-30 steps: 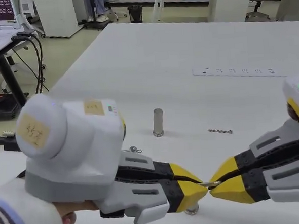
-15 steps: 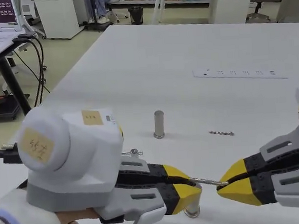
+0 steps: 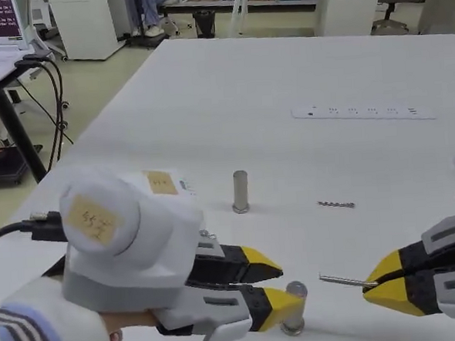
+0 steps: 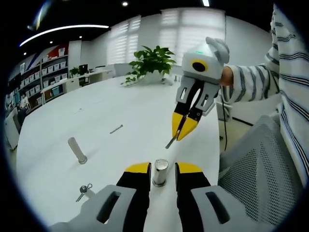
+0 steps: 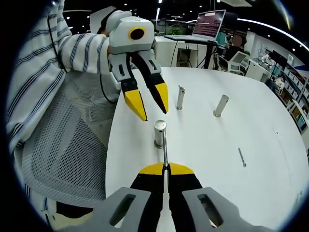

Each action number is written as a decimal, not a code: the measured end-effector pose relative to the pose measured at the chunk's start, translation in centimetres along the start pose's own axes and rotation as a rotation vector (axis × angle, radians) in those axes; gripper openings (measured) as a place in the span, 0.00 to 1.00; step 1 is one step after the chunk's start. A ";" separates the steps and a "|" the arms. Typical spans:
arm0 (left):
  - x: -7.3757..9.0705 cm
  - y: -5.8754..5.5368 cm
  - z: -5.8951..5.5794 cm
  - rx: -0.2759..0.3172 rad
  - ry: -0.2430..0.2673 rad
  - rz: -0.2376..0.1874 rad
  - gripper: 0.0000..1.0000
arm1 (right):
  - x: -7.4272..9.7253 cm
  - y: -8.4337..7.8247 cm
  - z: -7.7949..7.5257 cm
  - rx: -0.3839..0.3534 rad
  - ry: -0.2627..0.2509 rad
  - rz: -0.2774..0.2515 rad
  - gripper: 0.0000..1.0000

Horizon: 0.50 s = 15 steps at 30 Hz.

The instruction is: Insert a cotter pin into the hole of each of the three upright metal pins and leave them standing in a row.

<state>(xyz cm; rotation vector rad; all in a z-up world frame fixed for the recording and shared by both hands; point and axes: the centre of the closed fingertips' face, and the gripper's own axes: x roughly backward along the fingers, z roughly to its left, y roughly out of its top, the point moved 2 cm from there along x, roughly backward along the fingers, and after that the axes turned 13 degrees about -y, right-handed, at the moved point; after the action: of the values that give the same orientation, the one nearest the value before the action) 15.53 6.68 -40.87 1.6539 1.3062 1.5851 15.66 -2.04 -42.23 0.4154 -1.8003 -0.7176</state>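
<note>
At the bench (image 3: 246, 100) edge: threading step, I'd say
Left tongs (image 3: 285, 284) wide around pin (image 3: 293, 309); right tongs (image 3: 371, 287) pinching cotter (image 3: 342, 280), tip just short. Next up: line it up, push through.

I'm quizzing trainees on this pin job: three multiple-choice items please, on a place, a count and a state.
1. Where does the near metal pin stand?
A) between the left gripper's jaw tips
B) in a tray
C) in a bowl
2. How many upright metal pins are in the right gripper view?
A) one
B) three
C) five
3. The right gripper is:
A) open, empty
B) shut on a cotter pin
C) shut on a metal pin
Answers: 1 A, open jaws flank it; 2 B, three stand there; 3 B, the pin juts from its closed tips.
</note>
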 end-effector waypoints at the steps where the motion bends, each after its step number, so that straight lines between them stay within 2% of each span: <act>1: -0.2 0.0 0.0 -0.002 -0.004 0.004 0.17 | -0.1 -0.1 0.1 0.005 0.000 0.004 0.00; 7: -0.8 -0.4 0.3 -0.034 -0.007 0.060 0.18 | -0.4 -0.2 0.2 0.029 -0.005 0.026 0.00; 11: -1.2 -0.4 0.2 -0.030 -0.019 0.056 0.16 | -0.8 -0.6 0.3 0.048 0.004 0.034 0.00; 13: -1.4 -0.7 0.2 -0.042 -0.023 0.085 0.13 | -0.9 -0.6 0.3 0.049 0.007 0.031 0.00; 15: -1.5 -0.8 0.3 -0.051 -0.021 0.094 0.12 | -1.0 -0.5 0.3 0.054 0.012 0.030 0.00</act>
<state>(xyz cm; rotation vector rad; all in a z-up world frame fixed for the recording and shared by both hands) 15.80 5.78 -42.36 1.7185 1.1834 1.6370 15.72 -1.74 -43.34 0.4265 -1.8142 -0.6462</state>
